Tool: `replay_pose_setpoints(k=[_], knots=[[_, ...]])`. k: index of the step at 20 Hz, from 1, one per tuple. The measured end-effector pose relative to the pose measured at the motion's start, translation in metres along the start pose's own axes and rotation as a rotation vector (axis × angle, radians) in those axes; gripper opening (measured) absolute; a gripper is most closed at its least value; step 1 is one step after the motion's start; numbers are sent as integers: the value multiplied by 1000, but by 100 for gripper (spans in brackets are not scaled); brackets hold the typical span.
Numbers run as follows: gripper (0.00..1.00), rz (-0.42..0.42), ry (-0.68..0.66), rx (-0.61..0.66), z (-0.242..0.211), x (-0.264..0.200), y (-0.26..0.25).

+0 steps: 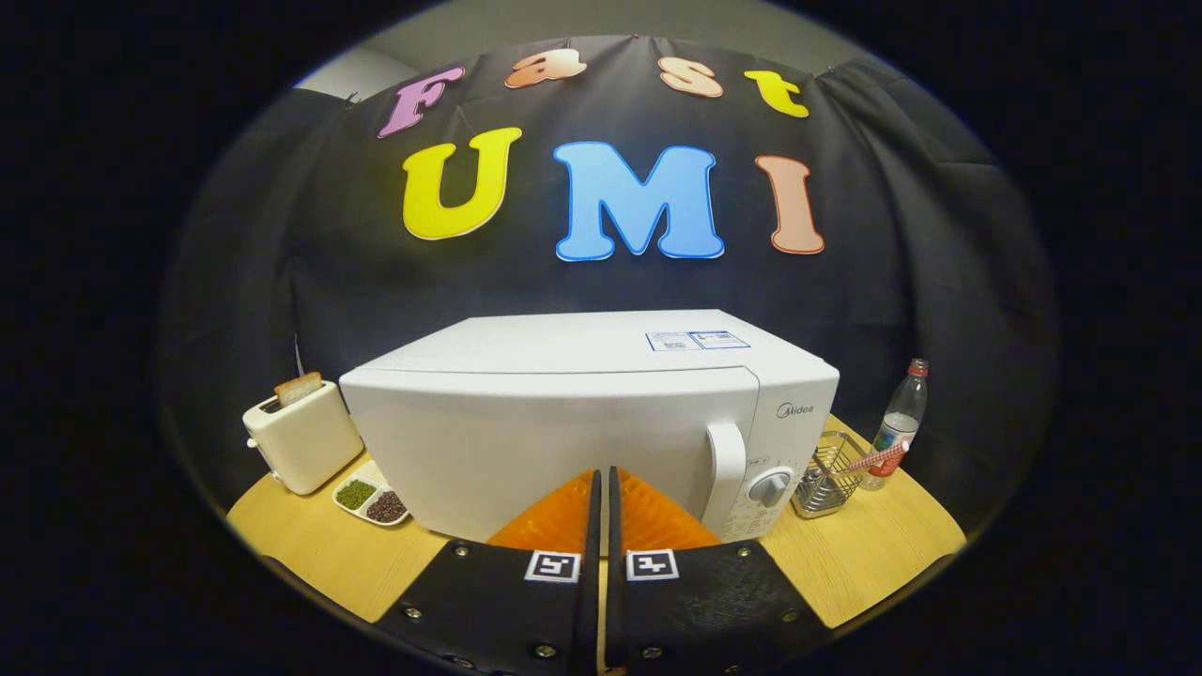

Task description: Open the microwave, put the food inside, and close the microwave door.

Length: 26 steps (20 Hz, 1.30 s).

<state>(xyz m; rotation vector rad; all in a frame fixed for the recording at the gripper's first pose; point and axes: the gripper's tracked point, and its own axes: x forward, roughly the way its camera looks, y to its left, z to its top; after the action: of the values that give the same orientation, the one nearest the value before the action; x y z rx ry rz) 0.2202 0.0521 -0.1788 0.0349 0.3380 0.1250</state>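
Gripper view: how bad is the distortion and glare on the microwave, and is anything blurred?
Gripper view: fisheye bends the microwave top and the table edge into curves; the closed door is evenly lit, no harsh glare; the handle and dial read sharp; the closed claw, just short of the door, is sharp too; the scene darkens toward the rim.

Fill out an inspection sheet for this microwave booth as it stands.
Surface: wooden table, bare in front.
Job's things: white microwave, door shut, handle right of the fingers; the food cannot be told.
Clutter: toaster holding a bread slice, two-part dish of beans, wire basket, bottle.
Grippers: gripper shut, empty, before the microwave door.
Cables: nothing seen.
Surroundings: black cloth wall.
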Motion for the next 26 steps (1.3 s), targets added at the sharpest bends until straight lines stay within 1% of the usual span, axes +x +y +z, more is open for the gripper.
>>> replay_pose_setpoints(k=[4,5,8,17,24,26], knots=[[4,2,-46,8,17,-43,6],[4,1,-59,5,24,-43,4],[4,-10,-85,-1,31,-73,7],[4,-41,-147,-25,34,-161,14],[4,-63,-175,-21,27,-205,21],[41,-48,-183,-14,24,-210,25]])
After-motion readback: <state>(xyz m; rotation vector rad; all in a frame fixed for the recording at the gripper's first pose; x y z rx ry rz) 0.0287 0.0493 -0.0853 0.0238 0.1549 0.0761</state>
